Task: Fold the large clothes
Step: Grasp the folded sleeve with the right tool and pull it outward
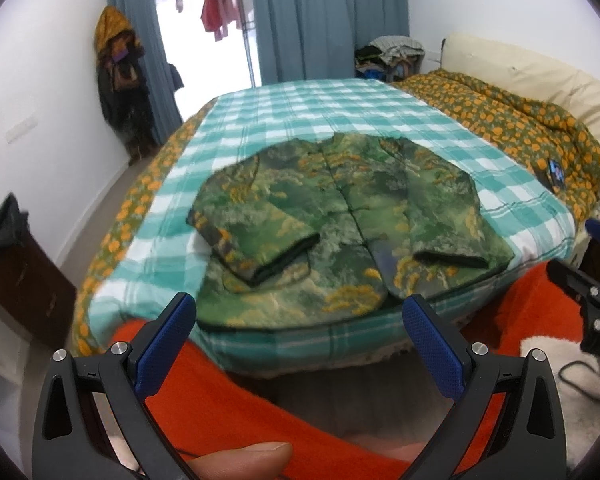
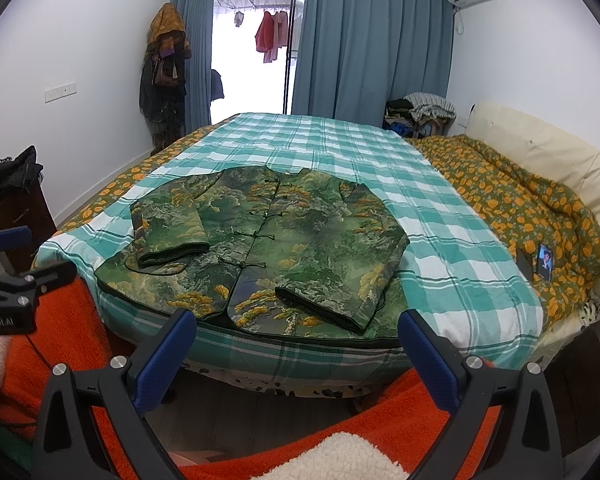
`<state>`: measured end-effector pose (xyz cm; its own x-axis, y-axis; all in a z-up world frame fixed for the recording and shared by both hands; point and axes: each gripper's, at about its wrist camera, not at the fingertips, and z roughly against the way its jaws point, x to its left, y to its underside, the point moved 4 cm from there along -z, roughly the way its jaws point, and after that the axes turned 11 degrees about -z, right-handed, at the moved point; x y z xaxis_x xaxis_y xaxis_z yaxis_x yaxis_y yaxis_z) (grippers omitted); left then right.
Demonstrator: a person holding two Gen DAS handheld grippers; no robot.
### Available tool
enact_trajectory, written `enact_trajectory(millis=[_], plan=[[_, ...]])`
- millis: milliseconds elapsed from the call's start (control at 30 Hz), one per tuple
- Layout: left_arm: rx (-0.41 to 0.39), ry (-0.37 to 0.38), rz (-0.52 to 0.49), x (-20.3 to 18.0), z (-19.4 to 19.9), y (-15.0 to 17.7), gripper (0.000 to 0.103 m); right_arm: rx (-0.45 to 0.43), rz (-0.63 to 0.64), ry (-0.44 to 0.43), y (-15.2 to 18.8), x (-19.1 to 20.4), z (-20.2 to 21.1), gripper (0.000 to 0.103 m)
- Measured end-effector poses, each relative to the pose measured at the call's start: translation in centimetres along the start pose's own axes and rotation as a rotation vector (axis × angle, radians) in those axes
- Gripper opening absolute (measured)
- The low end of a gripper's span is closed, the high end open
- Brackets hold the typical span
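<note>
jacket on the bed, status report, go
Left gripper and right gripper both open, empty, short of the bed. Green jacket flat on checked blanket, both sleeves folded in. Nothing blocking it.

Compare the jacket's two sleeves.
The left sleeve lies higher, its cuff pointing toward the front closure; the right sleeve angles lower, its cuff close to the hem. The left sleeve looks shorter, the right sleeve longer. Both are folded in over the jacket and share its print.

The left gripper [image 1: 298,312] and the right gripper [image 2: 298,328] both gape wide, holding nothing, fingers pointing toward 12 o'clock. A thumb [image 1: 244,460] shows at 6 o'clock.
</note>
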<state>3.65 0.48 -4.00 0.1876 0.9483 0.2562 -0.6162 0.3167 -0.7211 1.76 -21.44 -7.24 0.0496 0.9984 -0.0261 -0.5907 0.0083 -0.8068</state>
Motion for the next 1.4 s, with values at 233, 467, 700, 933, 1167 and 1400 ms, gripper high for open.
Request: enact_trajectory(millis=[233,467,700,933,1167,1400], plan=[[-0.038,-0.068,-0.022,2.5,-3.5,-5.0,0.103,-0.138,0.145,0.046,-5.1,-1.3,-3.3,0.103],[-0.043,-0.1,0.008,4.8,-5.8,-6.7,0.103,-0.287,-0.032,-0.018,-10.9,-8.3,-4.1,0.103],[0.096,-0.052,-0.044,2.7,-10.5,-4.9,0.103,0.199,0.125,-0.071,-2.6,-5.7,-16.0,0.103],[0.14,0.002,-0.059,1.3,-13.2,-5.2,0.103,0.355,0.264,-0.01,3.9,-3.9,-24.9,0.1],[0.224,0.025,-0.054,1.9,-17.2,-4.4,0.103,0.3,0.03,-0.117,-0.1,-8.8,-18.9,0.013],[0.237,-0.002,-0.037,4.4,-19.6,-5.1,0.103,0.017,-0.055,0.181,-7.9,-20.7,-11.1,0.013]])
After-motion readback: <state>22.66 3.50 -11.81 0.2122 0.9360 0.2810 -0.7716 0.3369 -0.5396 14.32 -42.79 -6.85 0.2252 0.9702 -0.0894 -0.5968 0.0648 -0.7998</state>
